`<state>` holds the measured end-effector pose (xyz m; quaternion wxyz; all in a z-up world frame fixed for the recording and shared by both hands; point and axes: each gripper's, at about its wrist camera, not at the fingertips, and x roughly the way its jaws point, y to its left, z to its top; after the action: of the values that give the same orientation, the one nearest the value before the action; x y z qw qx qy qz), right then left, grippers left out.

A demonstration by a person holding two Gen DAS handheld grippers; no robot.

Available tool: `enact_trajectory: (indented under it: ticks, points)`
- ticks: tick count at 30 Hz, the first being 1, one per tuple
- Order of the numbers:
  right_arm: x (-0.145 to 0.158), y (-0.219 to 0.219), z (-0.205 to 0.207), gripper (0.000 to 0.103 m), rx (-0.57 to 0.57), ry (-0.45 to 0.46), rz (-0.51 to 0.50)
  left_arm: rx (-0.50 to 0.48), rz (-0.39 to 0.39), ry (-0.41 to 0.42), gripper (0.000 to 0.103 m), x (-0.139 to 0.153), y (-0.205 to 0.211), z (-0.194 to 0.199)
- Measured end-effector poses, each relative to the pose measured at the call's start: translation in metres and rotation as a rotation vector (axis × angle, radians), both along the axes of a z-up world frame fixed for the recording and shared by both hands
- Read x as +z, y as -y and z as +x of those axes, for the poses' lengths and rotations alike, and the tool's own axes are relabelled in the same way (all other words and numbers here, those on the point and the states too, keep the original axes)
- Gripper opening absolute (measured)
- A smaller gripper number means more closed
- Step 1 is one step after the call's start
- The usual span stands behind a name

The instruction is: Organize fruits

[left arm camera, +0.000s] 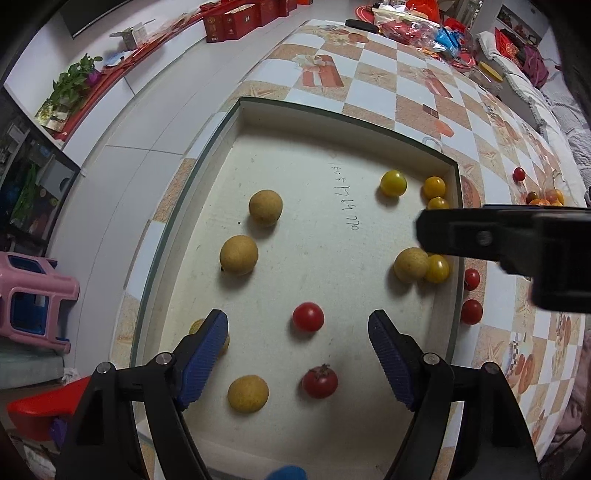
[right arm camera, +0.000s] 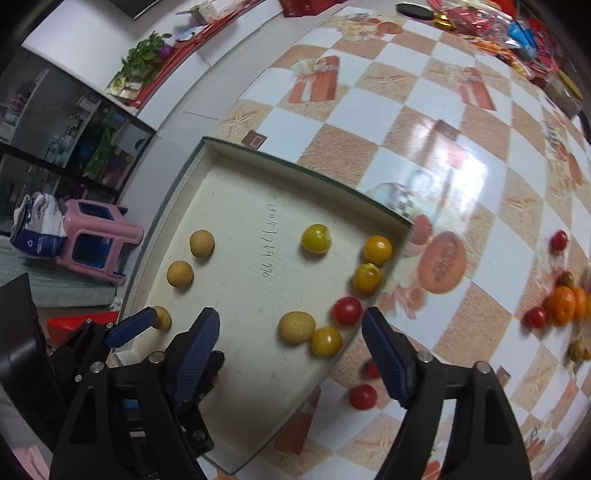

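Red tomato (left arm camera: pixel 308 316) btwn open left hand-held gripper (left arm camera: pixel 298 334) pads.

A lived-in home. The worktop (right arm camera: pixel 369 110) wears a checked oilcloth. A pink stool (right arm camera: pixel 96 240) and potted plant (left arm camera: pixel 75 79) stand far left.

From my feed I see a table (right arm camera: pixel 373 122) under a glossy orange-and-white checked cloth, pale floor tiles (left arm camera: pixel 122 155) beyond it, a pink plastic stool (right arm camera: pixel 98 240), a potted green plant (left arm camera: pixel 75 79), red boxes (left arm camera: pixel 236 20) and a dark shelf unit (right arm camera: pixel 77 136).
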<state>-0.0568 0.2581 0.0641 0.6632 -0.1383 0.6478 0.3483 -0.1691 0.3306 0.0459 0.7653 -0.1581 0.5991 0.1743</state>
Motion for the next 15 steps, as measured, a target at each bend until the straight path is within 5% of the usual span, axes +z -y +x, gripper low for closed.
enact_trajectory:
  ticks: [4,6,15]
  points:
    - [0.008,0.016,-0.003,0.099,-0.029,0.003,-0.026,0.003,0.01,-0.027,0.08,0.006,0.001,-0.006]
    - [0.014,0.022,-0.007,0.103,-0.035,0.012,-0.022,0.004,0.026,-0.047,0.103,0.008,0.002,-0.009]
    - [0.035,0.045,-0.03,0.103,-0.059,0.023,-0.068,0.011,0.051,-0.038,0.103,0.033,0.008,-0.029]
